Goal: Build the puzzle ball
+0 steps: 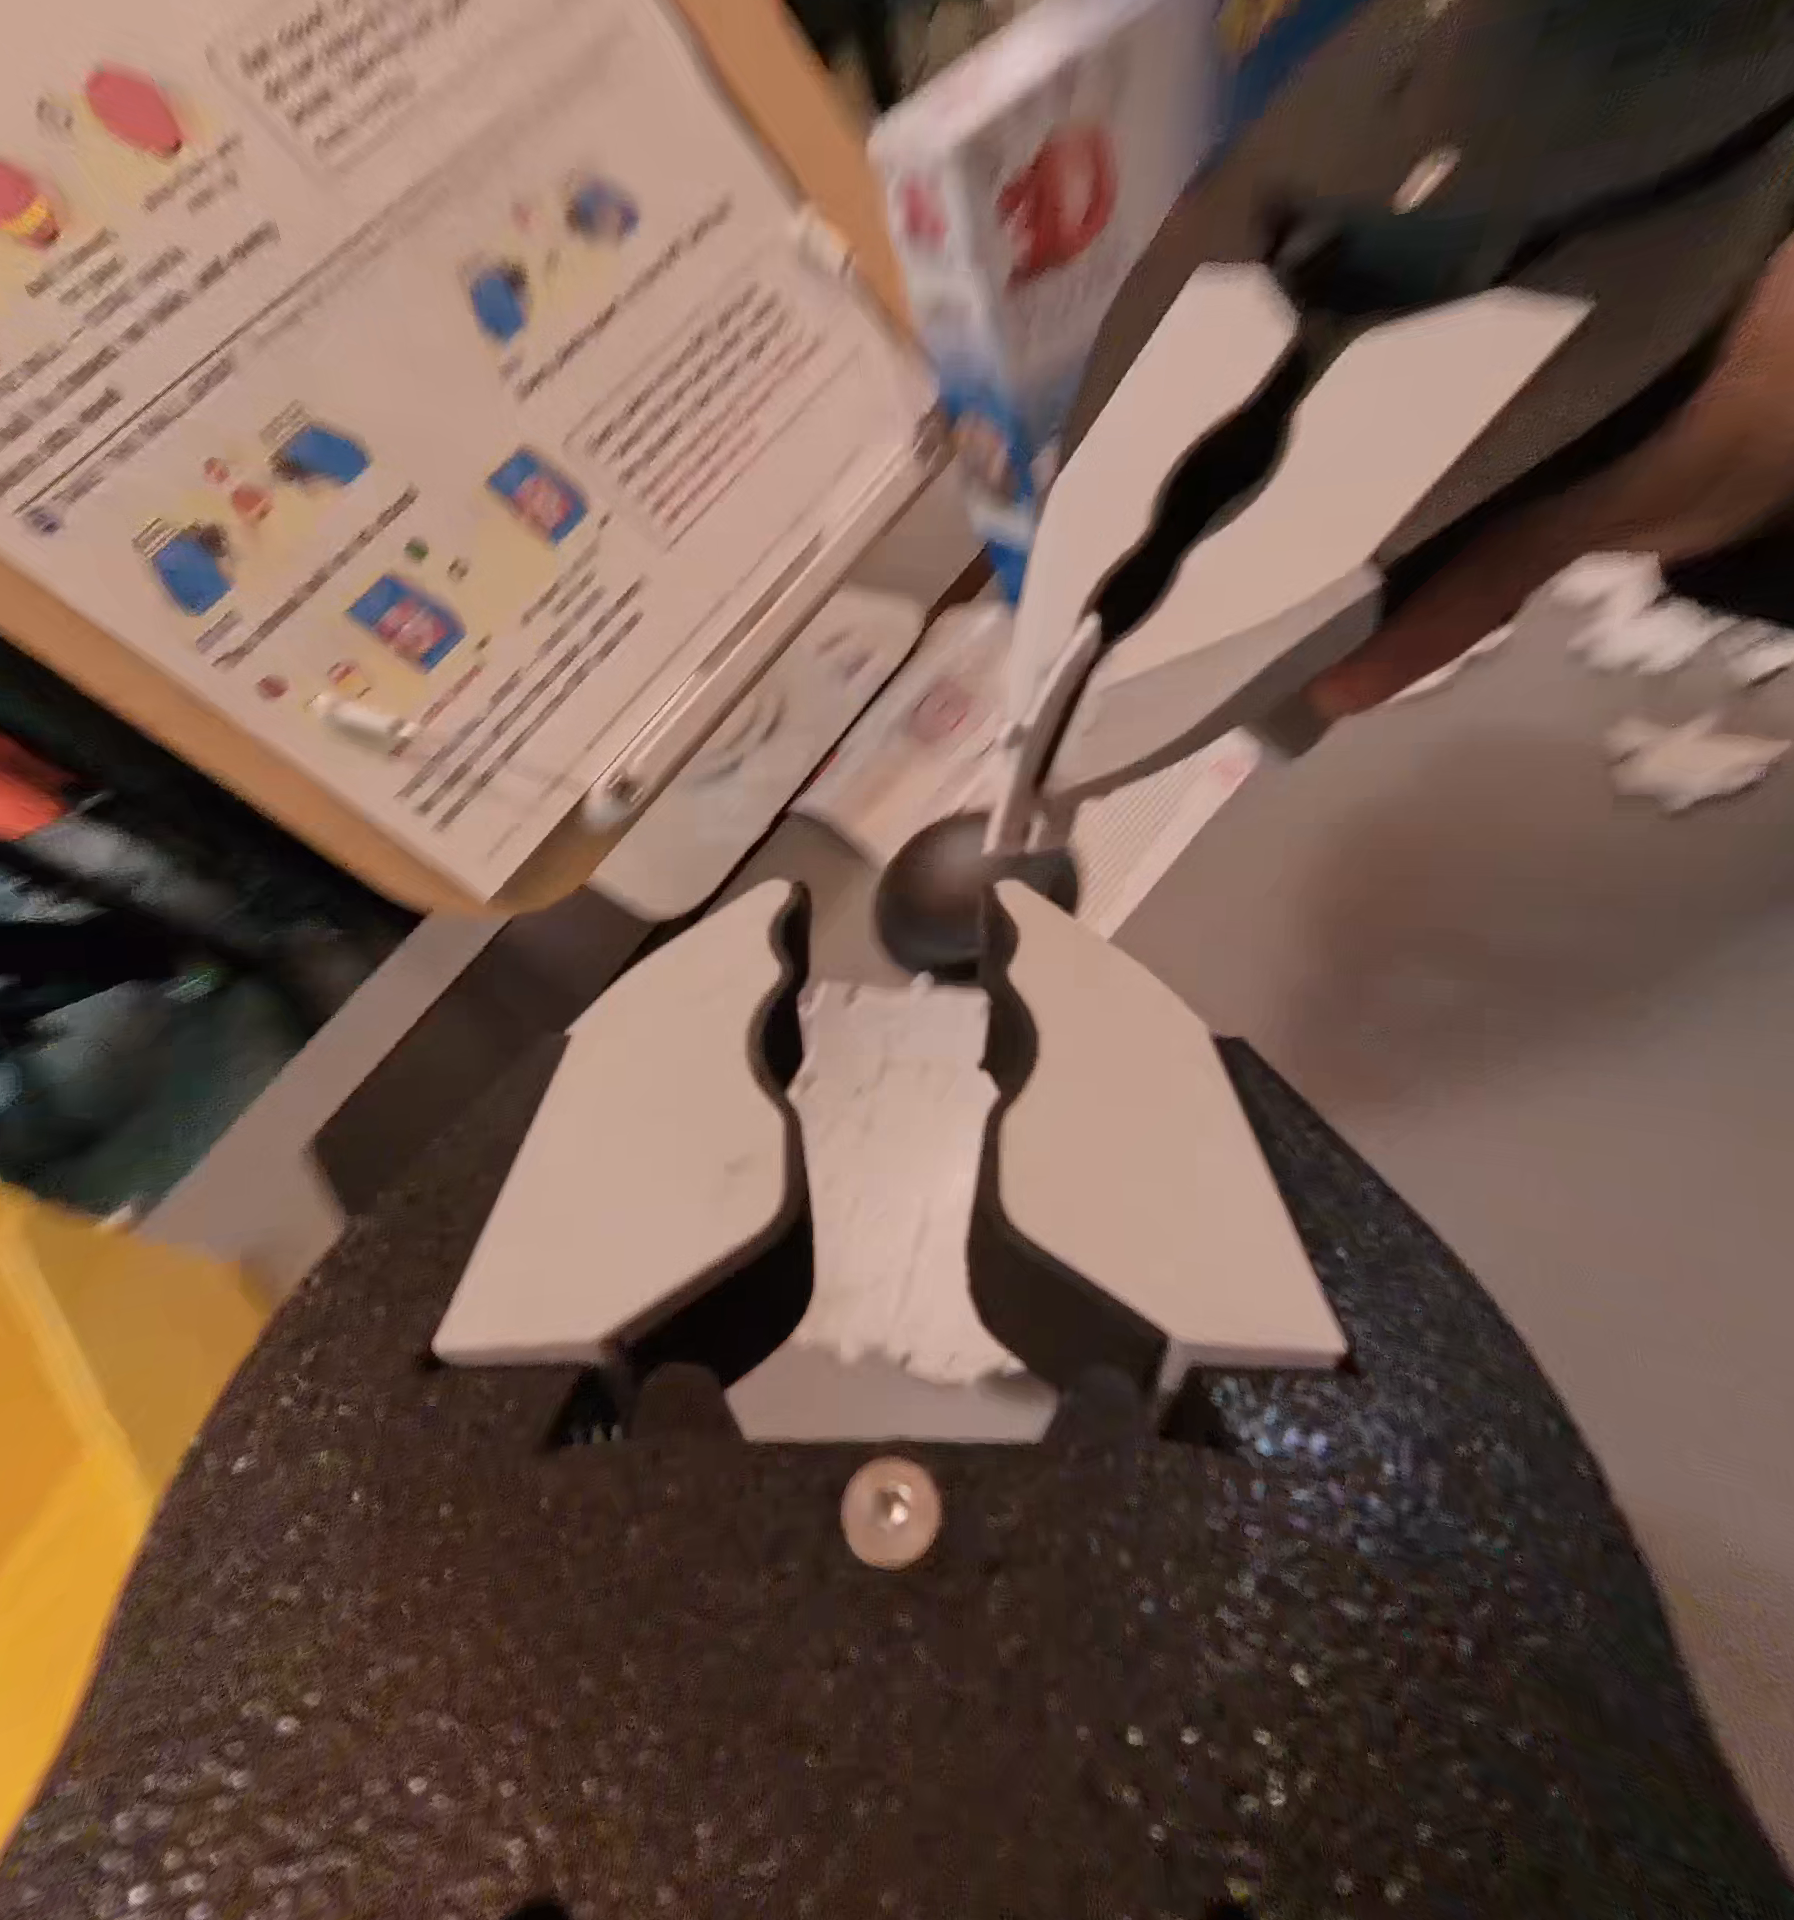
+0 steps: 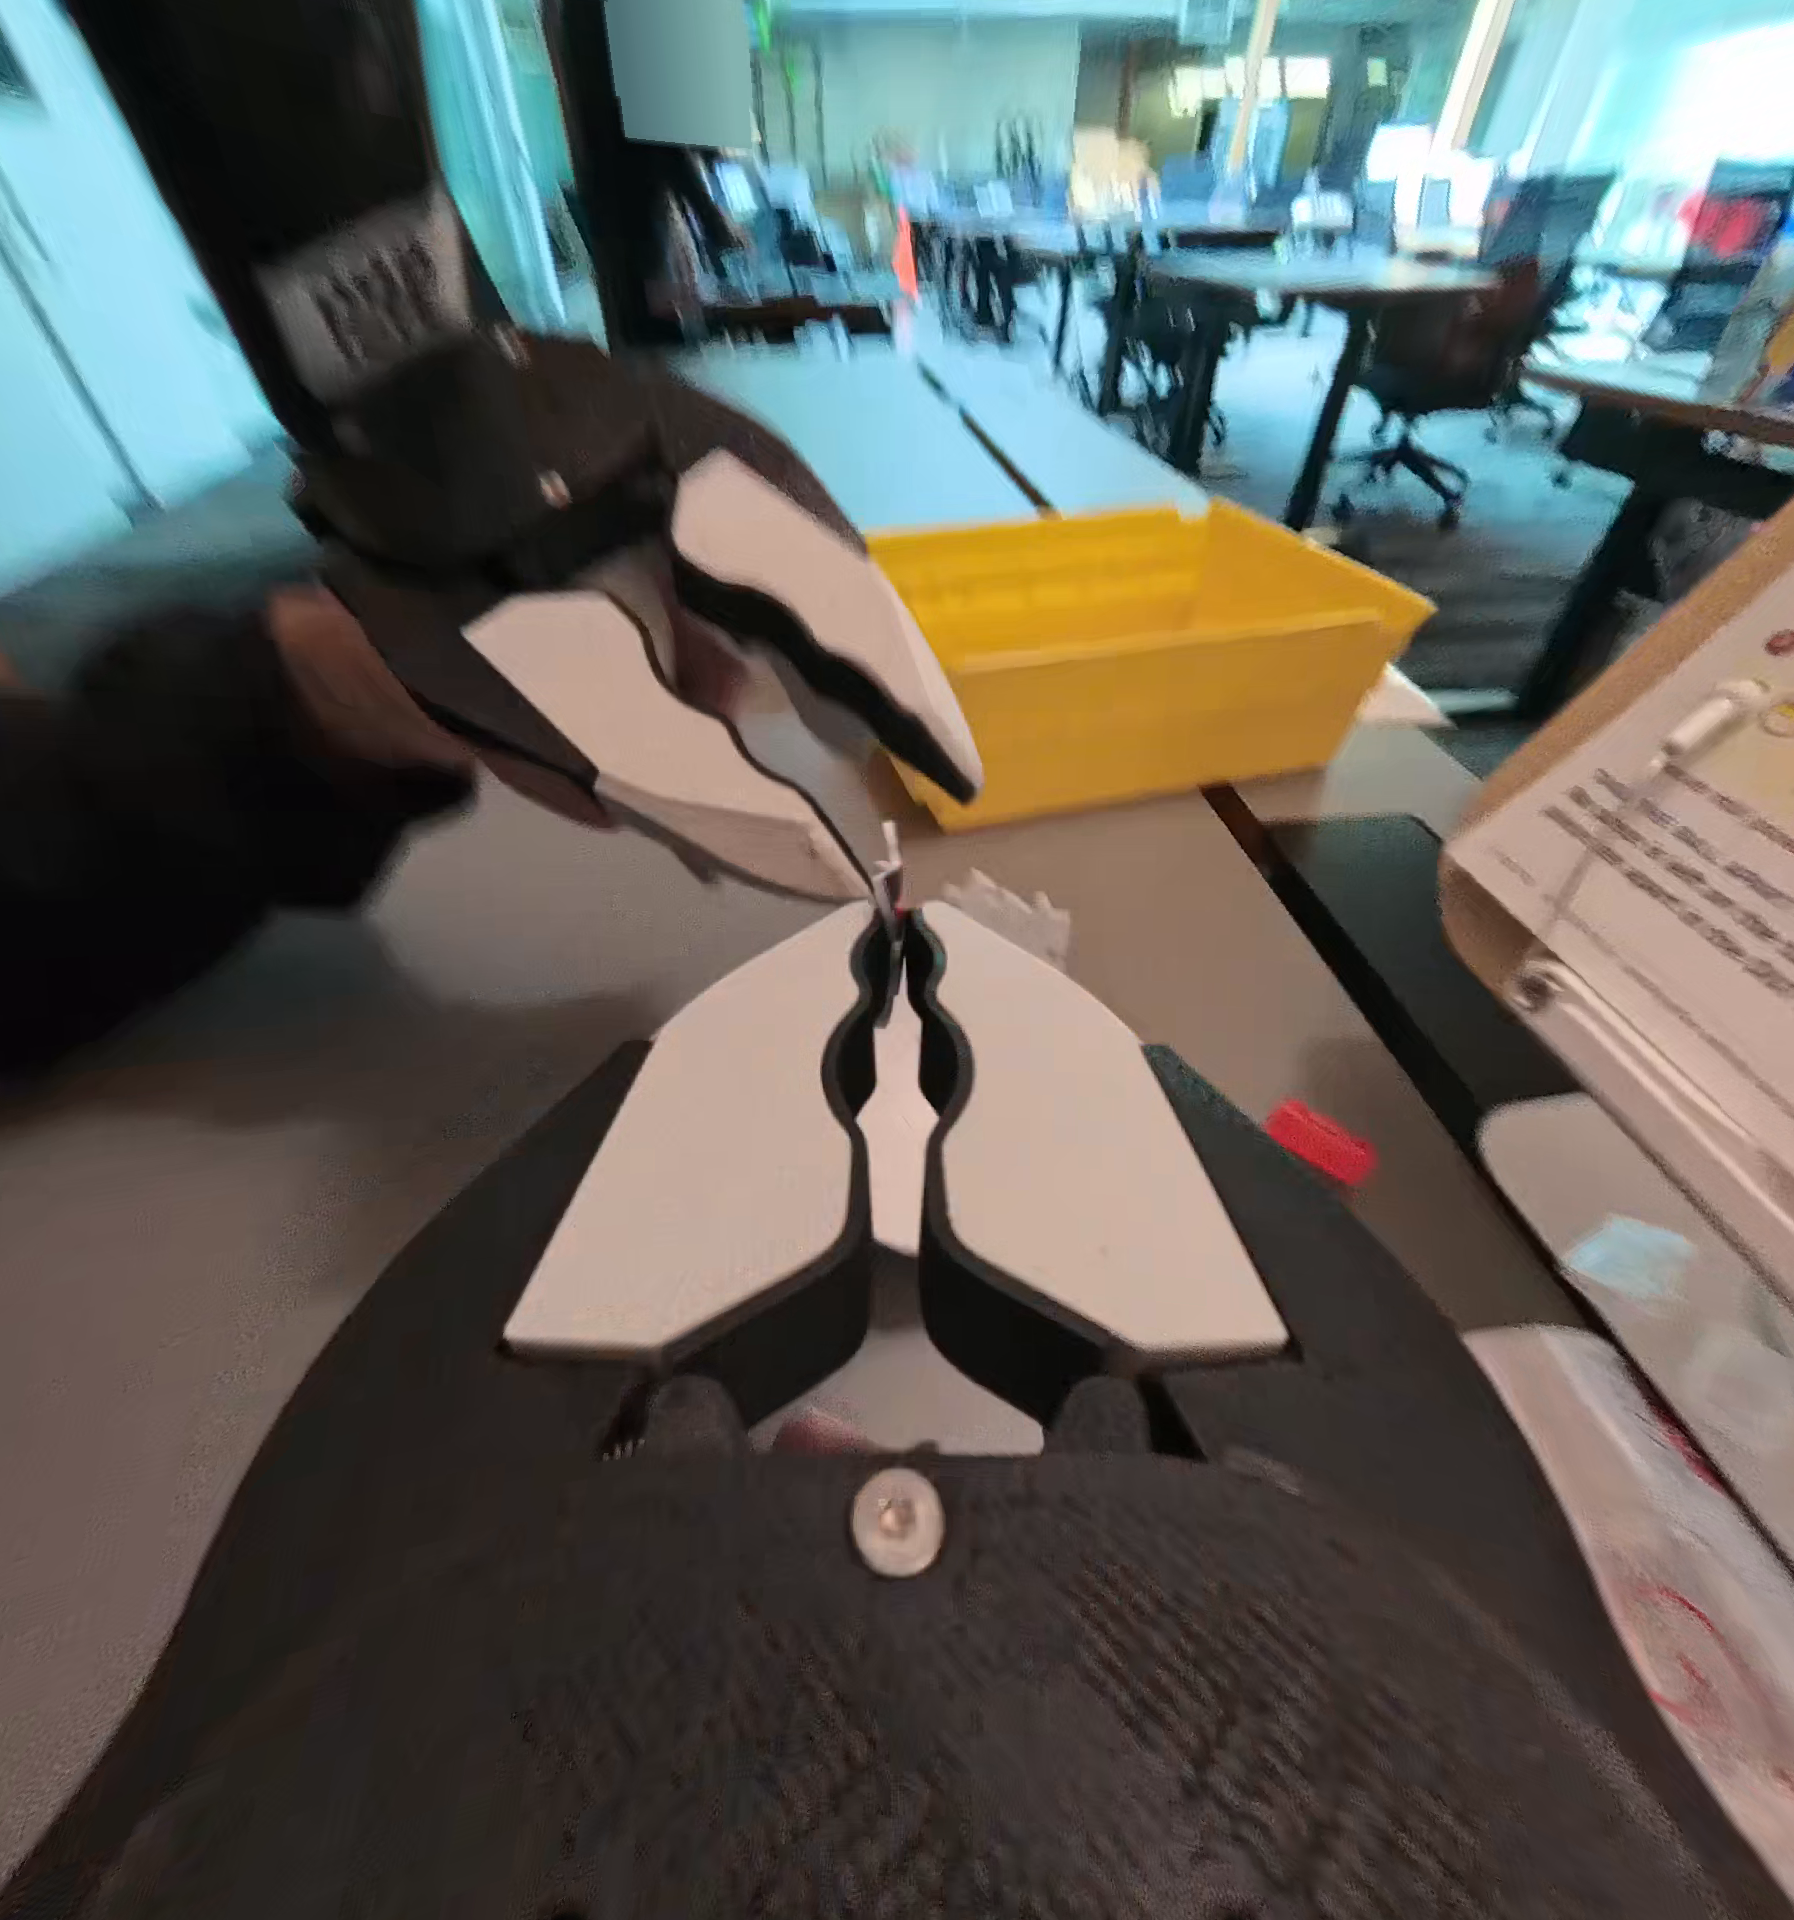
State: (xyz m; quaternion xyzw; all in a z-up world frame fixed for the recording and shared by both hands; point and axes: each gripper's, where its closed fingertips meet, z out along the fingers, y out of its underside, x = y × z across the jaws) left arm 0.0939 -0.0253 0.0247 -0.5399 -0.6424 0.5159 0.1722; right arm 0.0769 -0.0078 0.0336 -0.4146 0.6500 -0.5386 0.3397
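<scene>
A yellow bin [image 1: 51, 1455] was cut off at the left. The left hand-held gripper [image 1: 901, 909] stood parted, seemingly empty through the blur, with a dark ball [image 1: 929, 883] just beyond its tips. The right hand-held gripper [image 2: 895, 920] pinched a thin white puzzle piece [image 2: 889, 862], its shape unclear, above the desk [image 2: 249, 1195].

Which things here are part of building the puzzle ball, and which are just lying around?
For the job: dark grey ball; thin white puzzle piece pinched in right gripper; white rough slab between fingers of left gripper; printed instruction sheet.
Lying about: yellow plastic bin; small red block.
</scene>
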